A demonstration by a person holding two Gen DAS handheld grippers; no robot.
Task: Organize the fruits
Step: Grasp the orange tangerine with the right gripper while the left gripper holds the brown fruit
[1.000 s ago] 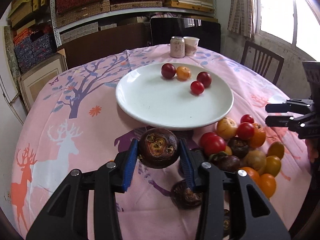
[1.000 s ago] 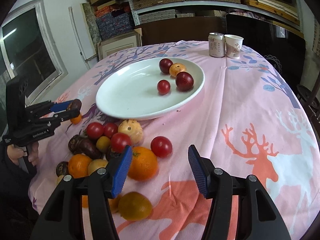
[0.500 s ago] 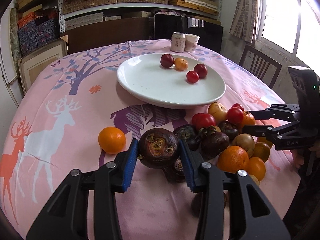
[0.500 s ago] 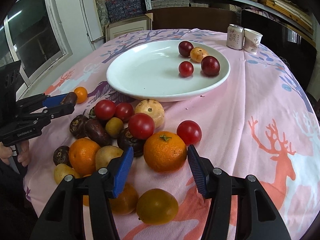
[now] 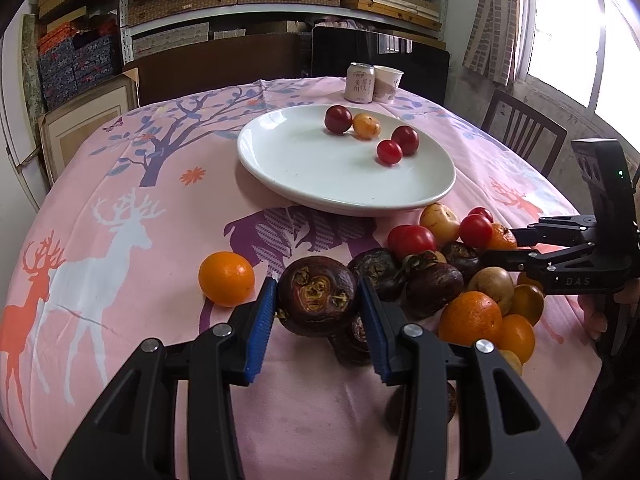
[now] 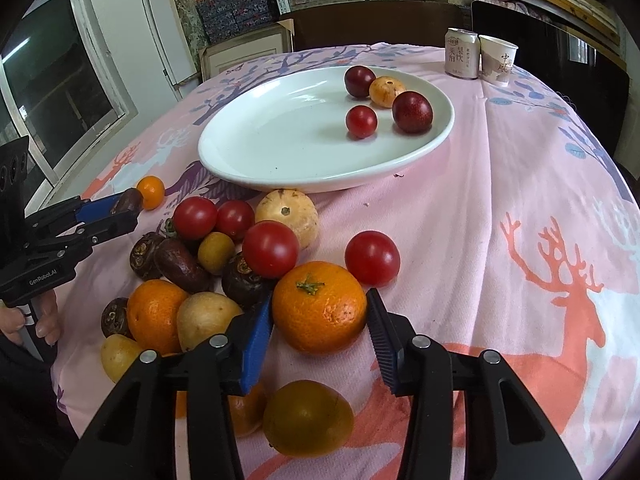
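Your left gripper (image 5: pixel 318 312) clamps a dark brown mangosteen (image 5: pixel 318 295); your right gripper's (image 6: pixel 320 330) jaws are closing around a round orange tangerine (image 6: pixel 319 306).

Both cameras sit low behind their own fingers and look down slantwise toward the white plate (image 5: pixel 280 176). The left wrist view faces it from the left of the fruit pile (image 5: pixel 452 264), the right wrist view from the pile's right, very near. Both share the plate, pile, can (image 6: pixel 462 53) and cup (image 6: pixel 497 60).
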